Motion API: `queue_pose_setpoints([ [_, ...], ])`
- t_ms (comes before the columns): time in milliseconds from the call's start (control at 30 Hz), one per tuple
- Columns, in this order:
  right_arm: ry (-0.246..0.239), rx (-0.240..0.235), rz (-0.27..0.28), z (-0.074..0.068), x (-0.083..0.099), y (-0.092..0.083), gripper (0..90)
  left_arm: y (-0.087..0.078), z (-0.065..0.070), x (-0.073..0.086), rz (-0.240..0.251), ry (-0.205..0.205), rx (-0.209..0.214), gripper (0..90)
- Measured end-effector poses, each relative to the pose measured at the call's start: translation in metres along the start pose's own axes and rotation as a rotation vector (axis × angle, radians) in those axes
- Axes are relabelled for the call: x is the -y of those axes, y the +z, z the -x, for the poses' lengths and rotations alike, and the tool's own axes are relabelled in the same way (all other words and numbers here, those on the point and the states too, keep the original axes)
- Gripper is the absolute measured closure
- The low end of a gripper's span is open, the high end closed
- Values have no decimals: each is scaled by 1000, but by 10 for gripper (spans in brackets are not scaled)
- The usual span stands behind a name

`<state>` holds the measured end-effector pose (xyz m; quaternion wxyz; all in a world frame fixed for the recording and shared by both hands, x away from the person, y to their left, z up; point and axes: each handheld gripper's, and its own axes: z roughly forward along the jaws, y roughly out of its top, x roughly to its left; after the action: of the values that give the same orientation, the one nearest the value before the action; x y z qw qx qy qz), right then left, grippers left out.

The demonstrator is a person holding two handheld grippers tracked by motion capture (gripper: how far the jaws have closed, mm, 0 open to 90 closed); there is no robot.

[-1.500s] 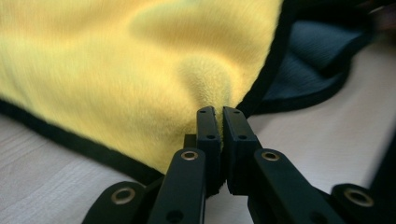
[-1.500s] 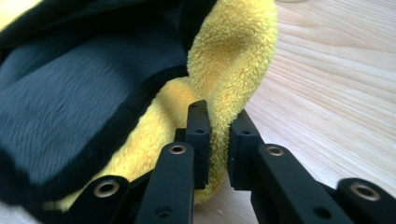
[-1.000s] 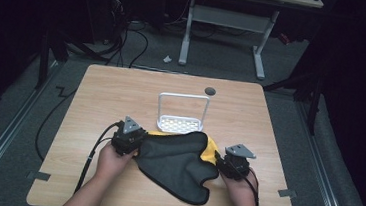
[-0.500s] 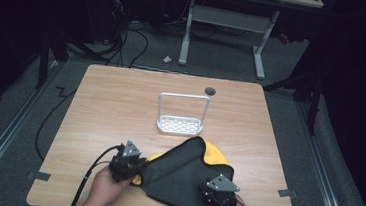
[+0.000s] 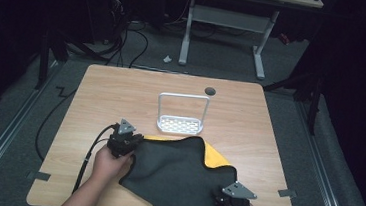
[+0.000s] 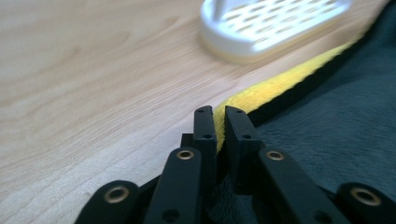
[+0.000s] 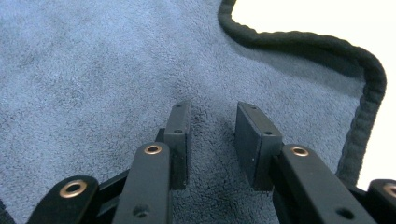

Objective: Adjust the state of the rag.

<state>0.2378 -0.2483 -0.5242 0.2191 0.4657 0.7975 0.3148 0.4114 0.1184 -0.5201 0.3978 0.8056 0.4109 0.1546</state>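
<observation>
A dark grey cloth point(image 5: 180, 170) with a yellow underside lies spread on the near half of the wooden table point(image 5: 121, 92). At the cloth's left corner my left gripper point(image 5: 136, 140) is shut on the yellow hem point(image 6: 261, 93), which sits between its jaws point(image 6: 219, 112). My right gripper point(image 5: 223, 201) rests on the cloth's near right part. Its jaws point(image 7: 211, 112) stand apart and have just been closing, with their tips on the grey pile point(image 7: 116, 60), which puckers a little between them without being pinched.
A white perforated rack point(image 5: 181, 125) with an upright wire handle stands just beyond the cloth, close to its yellow edge point(image 6: 271, 28). A round cable hole point(image 5: 210, 91) lies behind it. The table's near edge runs right under the right hand.
The right gripper has moved from the cloth's right side to its near right corner, close to the table's front edge. The cloth has been drawn nearer and lies flatter. The left gripper ends near where it began.
</observation>
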Motion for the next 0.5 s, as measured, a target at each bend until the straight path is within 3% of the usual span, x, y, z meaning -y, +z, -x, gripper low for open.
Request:
queue_pose_setpoints([
  [33, 4, -1, 1, 0, 0, 0, 676, 7, -7, 2, -17, -28, -3, 810],
  [67, 4, -1, 1, 0, 0, 0, 676, 7, -7, 2, -17, -28, -3, 768],
  [100, 5, -4, 0, 1, 0, 1, 675, 3, -11, 5, 7, -53, -17, 712],
  [133, 6, -4, 1, 1, 0, 1, 671, 3, -11, 5, 7, -53, -17, 671],
  [233, 6, -12, 14, 1, -1, 0, 640, -22, -17, 12, 69, -91, -27, 664],
  [300, 3, -9, 66, 0, -10, -2, 604, -54, -20, 24, 109, -83, -55, 662],
  [333, 3, -9, 66, 0, -10, -2, 604, -54, -20, 24, 109, -83, -55, 661],
  [433, -13, 7, 88, 0, -28, 4, 578, -81, -13, 51, 116, -136, 6, 643],
  [467, -21, 32, 91, 3, -41, 15, 568, -85, -8, 57, 98, -123, 13, 629],
  [500, -21, 32, 91, 3, -41, 15, 568, -88, 0, 65, 81, -102, 14, 629],
])
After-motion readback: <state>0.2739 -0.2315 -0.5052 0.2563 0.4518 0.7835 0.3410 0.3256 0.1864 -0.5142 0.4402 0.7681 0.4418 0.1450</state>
